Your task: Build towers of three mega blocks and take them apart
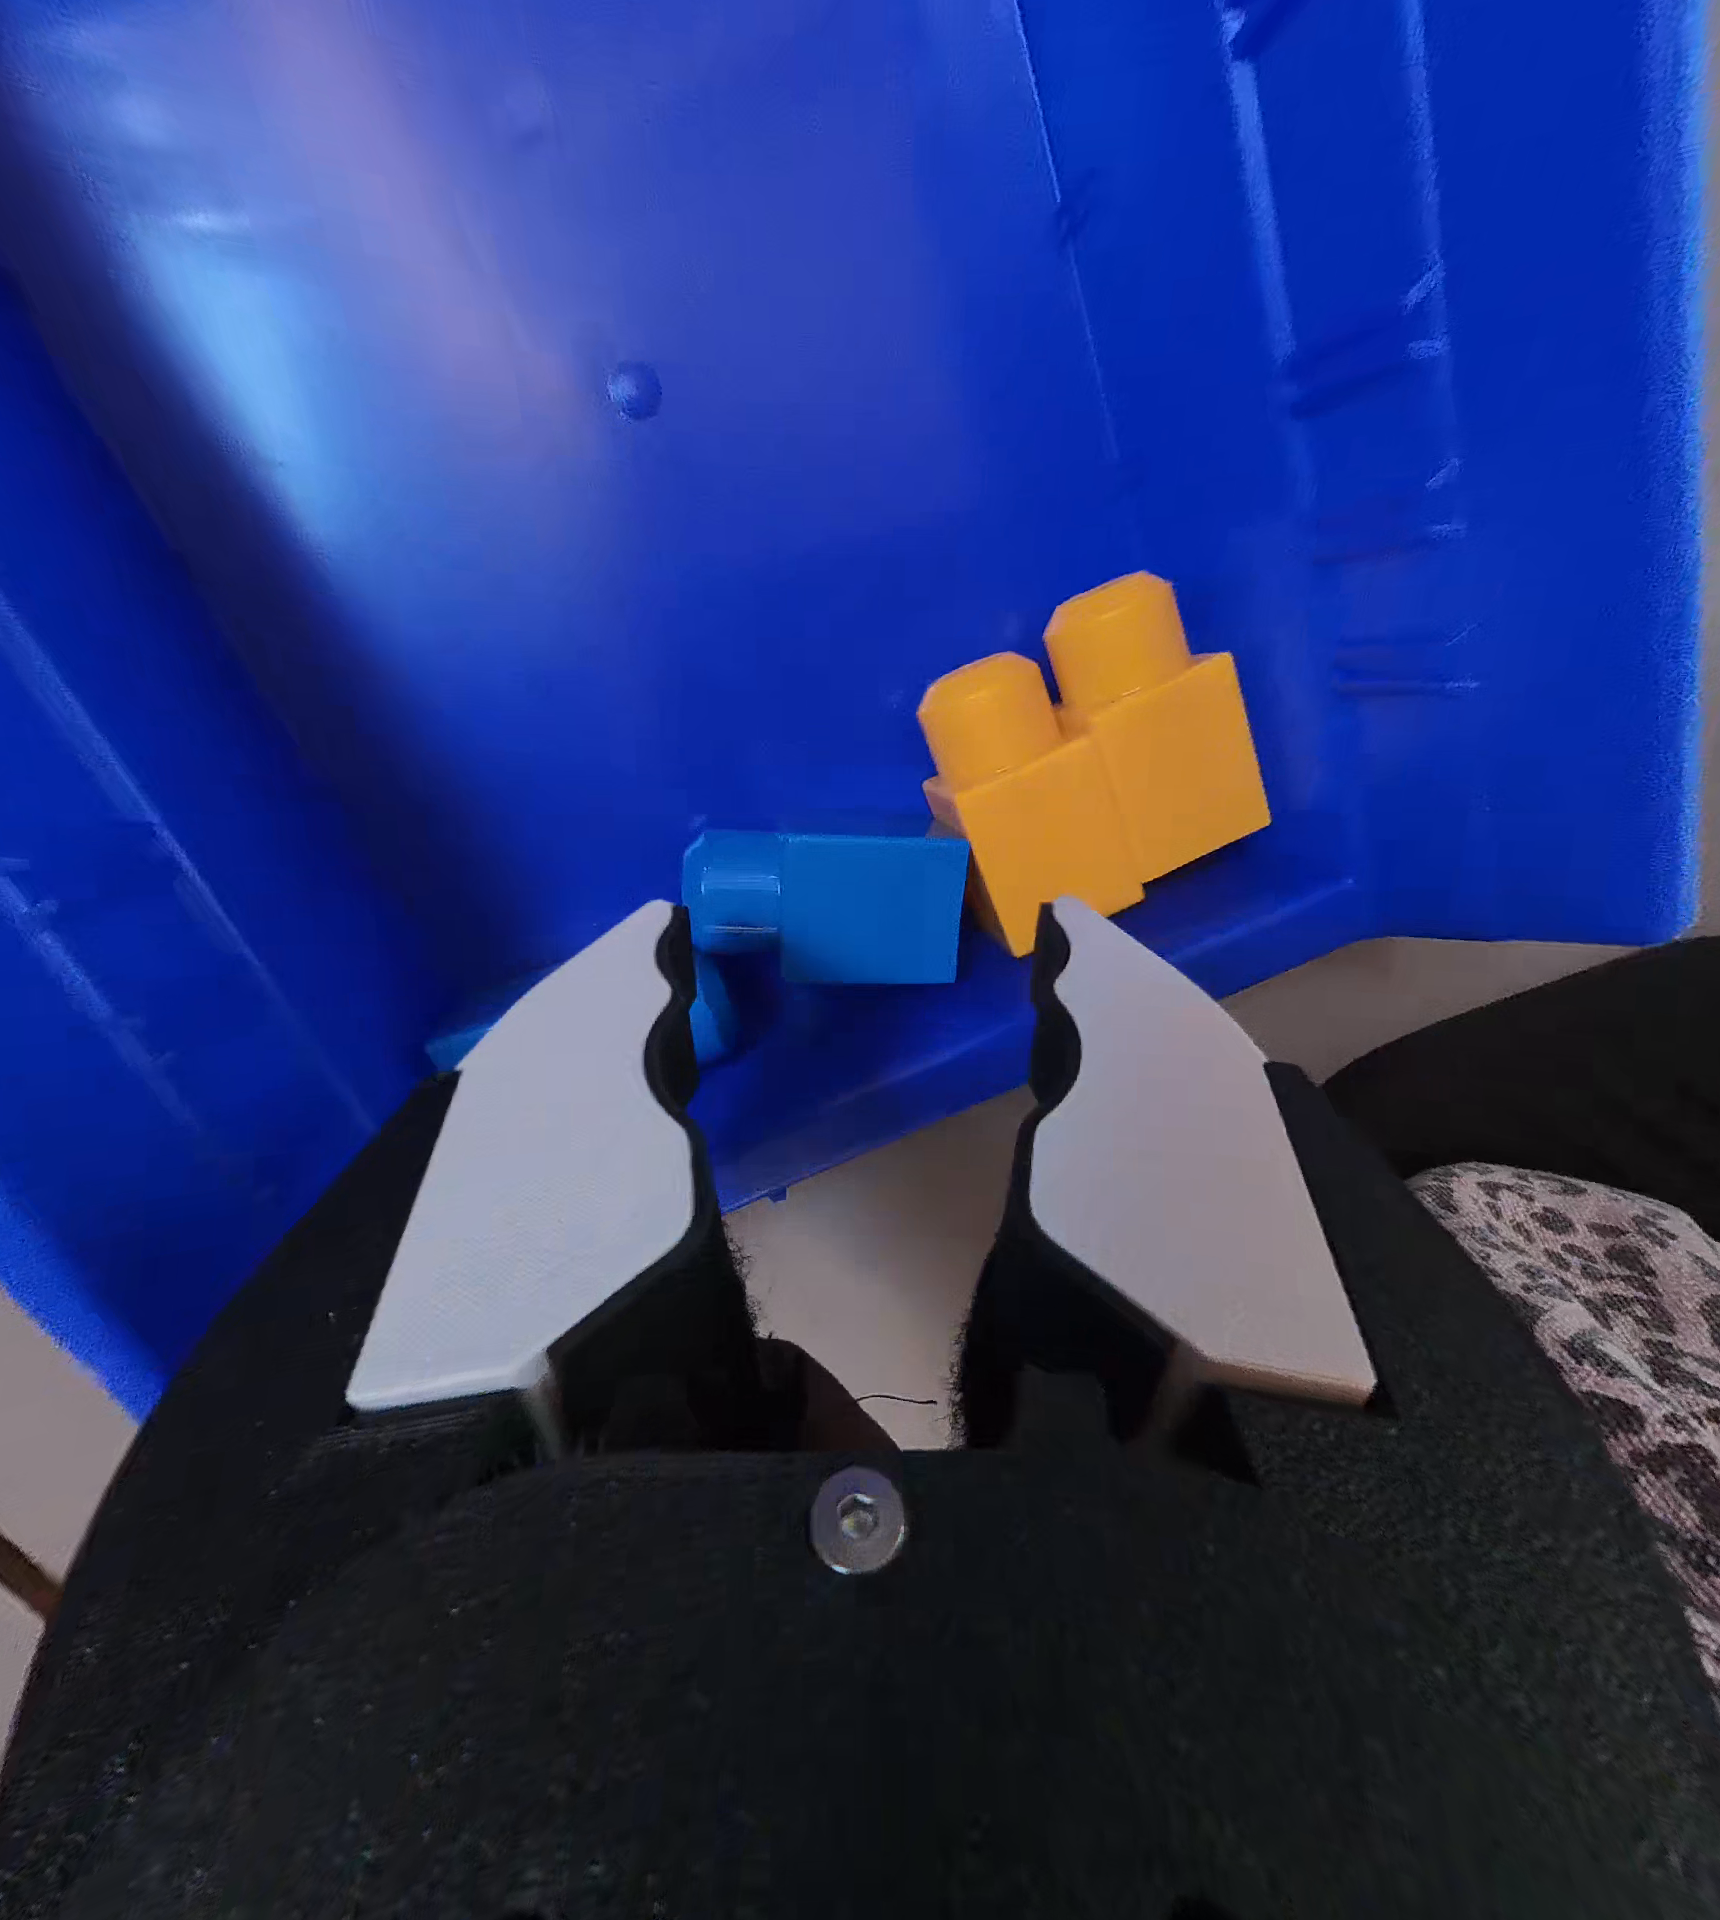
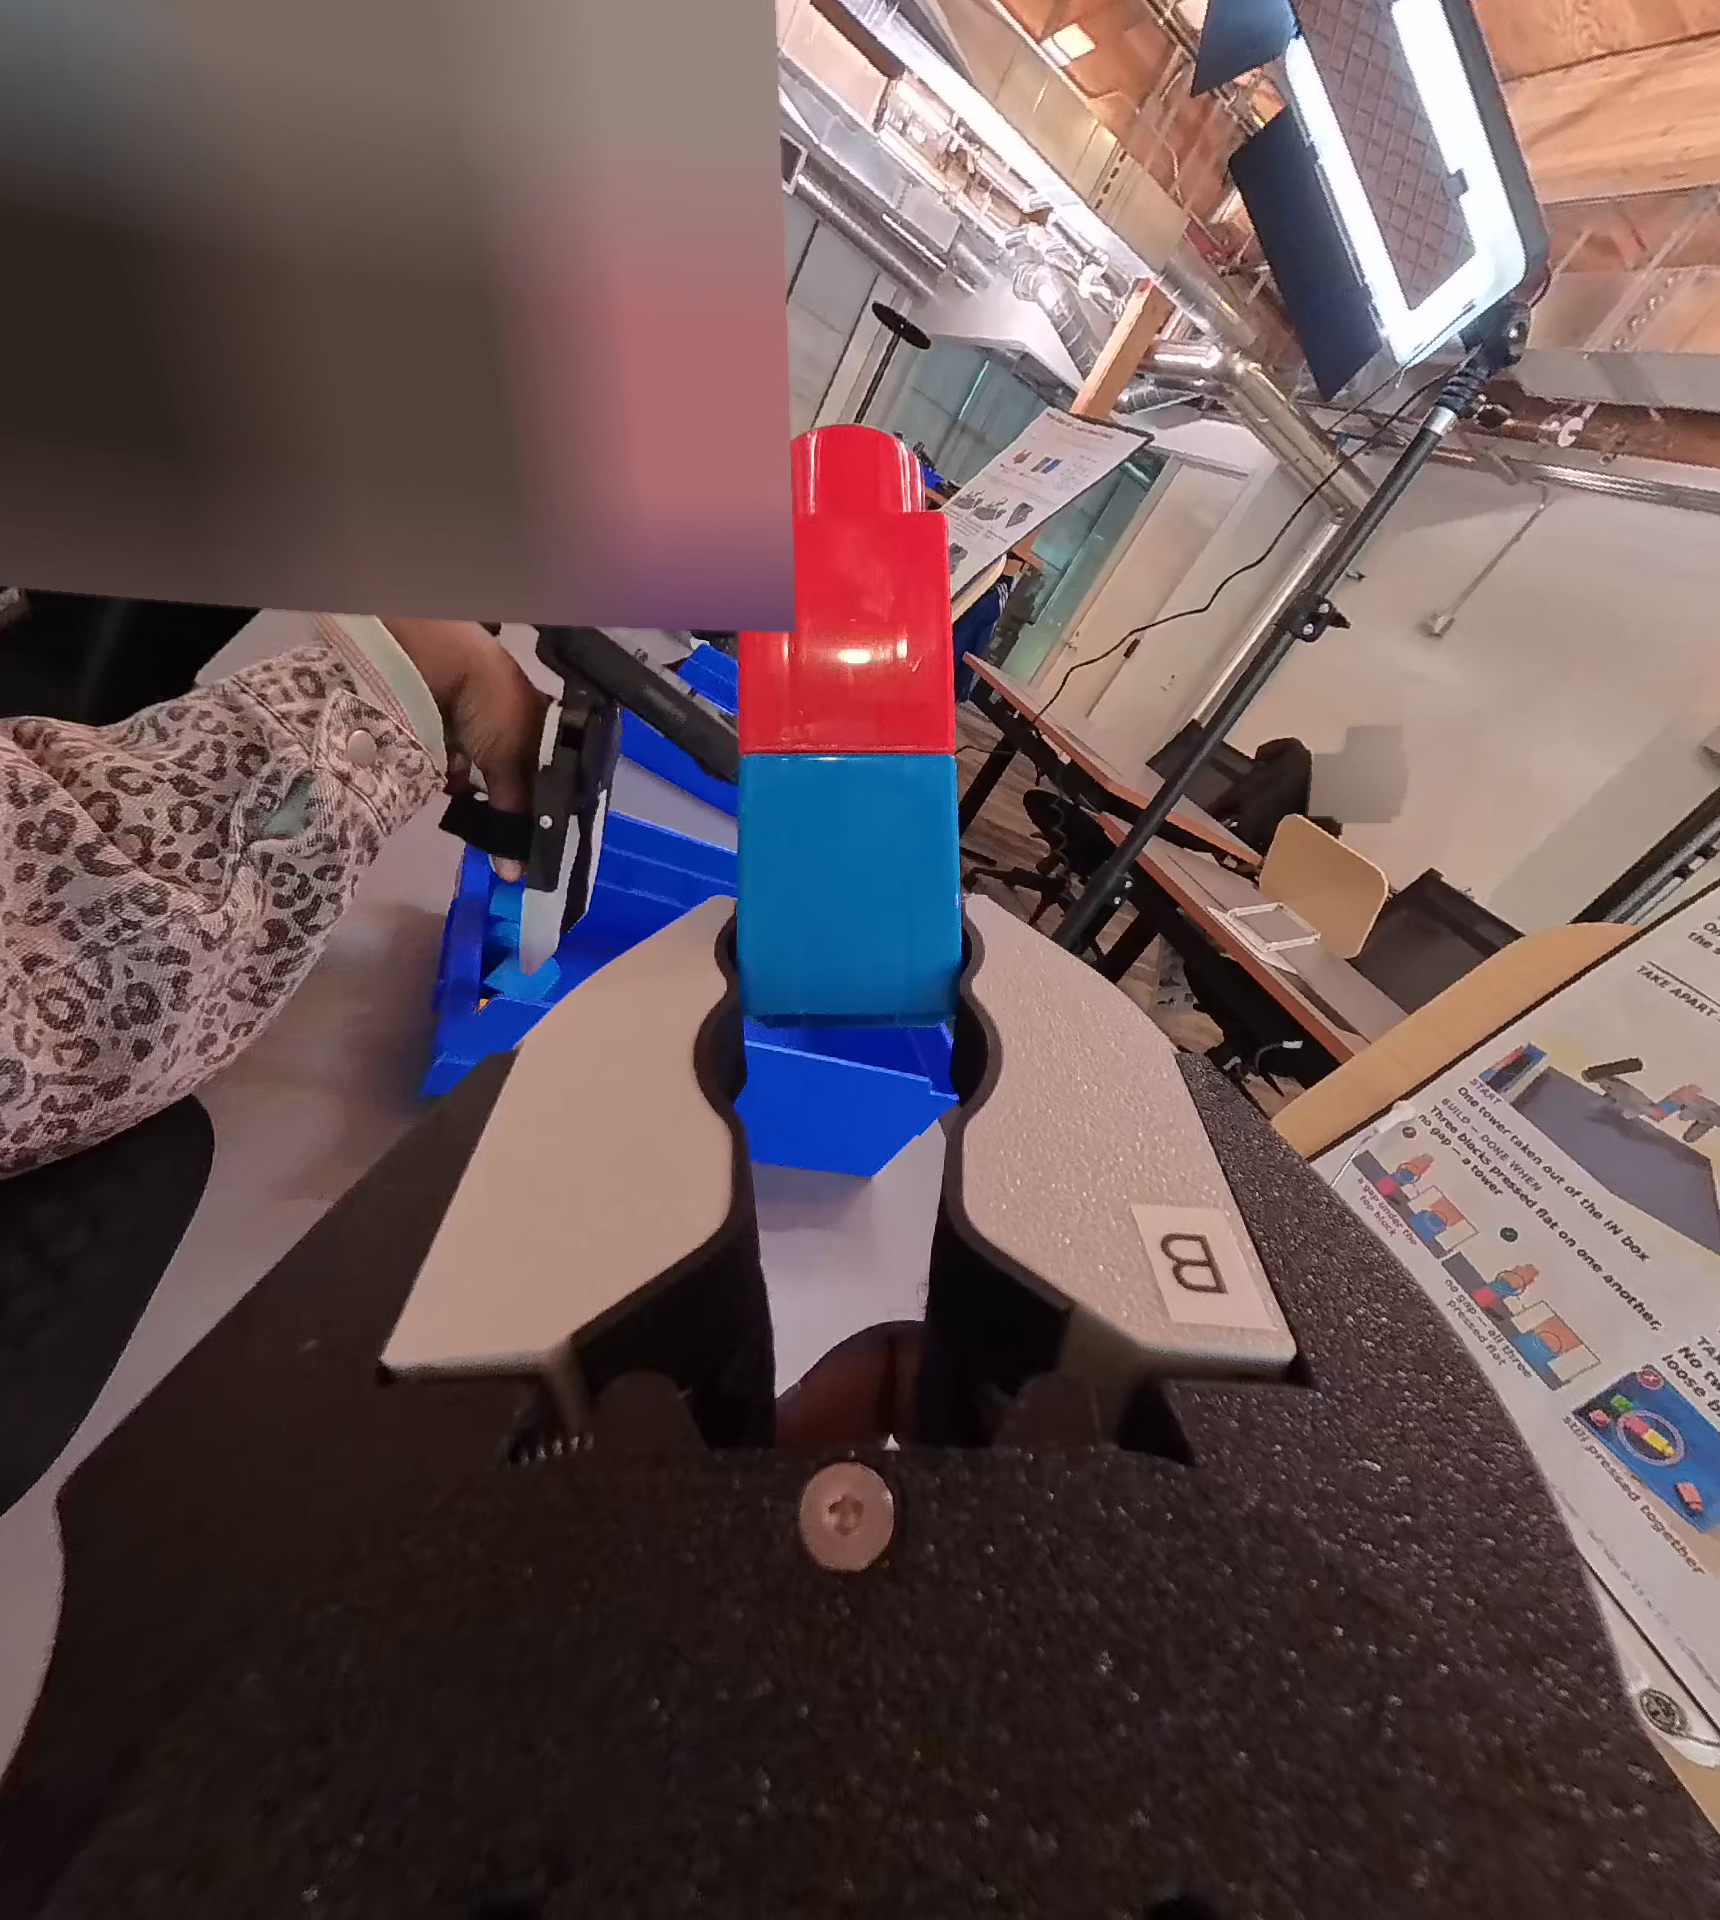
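right tool [image 2: 848, 961] clenched on blue block [image 2: 845, 883], red block [image 2: 861, 623] stacked above, frame centre | left tool [image 1: 861, 930] released over blue bin [image 1: 627, 416] with orange block [image 1: 1095, 758] | white letter sticker [image 2: 1194, 1262] lower right; printed instruction sheet [image 2: 1614, 1247] on pale desk [image 2: 835, 1247] | workshop room, lamp panel [image 2: 1396, 177] upper right

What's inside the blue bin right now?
In the blue bin, an orange block and a blue block lie loose. The open left gripper covers the near corner, where more blue plastic shows.
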Action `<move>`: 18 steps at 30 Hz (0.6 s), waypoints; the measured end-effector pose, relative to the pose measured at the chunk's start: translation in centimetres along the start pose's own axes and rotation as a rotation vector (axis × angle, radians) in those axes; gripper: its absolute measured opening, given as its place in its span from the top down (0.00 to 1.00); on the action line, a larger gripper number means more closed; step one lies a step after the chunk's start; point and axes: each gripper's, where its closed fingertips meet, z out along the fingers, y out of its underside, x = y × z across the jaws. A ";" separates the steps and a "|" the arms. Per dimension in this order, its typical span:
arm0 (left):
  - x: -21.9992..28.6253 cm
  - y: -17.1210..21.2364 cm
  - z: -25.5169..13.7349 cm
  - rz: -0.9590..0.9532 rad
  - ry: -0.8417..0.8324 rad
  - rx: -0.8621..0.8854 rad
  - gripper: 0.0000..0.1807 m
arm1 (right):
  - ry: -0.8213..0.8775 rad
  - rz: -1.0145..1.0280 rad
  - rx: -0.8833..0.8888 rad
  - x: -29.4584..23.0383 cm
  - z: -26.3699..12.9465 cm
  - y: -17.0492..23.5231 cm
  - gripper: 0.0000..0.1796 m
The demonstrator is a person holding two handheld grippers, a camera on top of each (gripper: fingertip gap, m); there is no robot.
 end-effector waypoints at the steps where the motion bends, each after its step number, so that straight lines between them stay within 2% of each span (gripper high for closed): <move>1: 0.0 0.3 0.4 -0.004 0.015 -0.019 0.66 | 0.002 -0.003 0.002 0.0 0.0 0.0 0.80; 10: -1.0 -0.2 1.9 0.069 0.007 -0.018 0.73 | 0.015 -0.020 0.029 0.1 -0.4 -0.8 0.80; 11: -1.8 -0.7 2.1 0.091 -0.046 -0.010 0.77 | 0.016 -0.024 0.029 0.1 -0.4 -0.9 0.80; 14: -6.1 -3.4 2.1 0.117 -0.290 0.066 0.77 | 0.016 -0.029 0.029 0.0 -0.3 -1.0 0.80; 16: -7.5 -6.1 0.0 0.124 -0.416 0.245 0.77 | 0.015 -0.030 0.030 0.0 -0.3 -1.0 0.80; 18: -7.7 -7.2 -3.5 0.100 -0.504 0.375 0.77 | 0.015 -0.027 0.033 0.0 -0.3 -1.0 0.80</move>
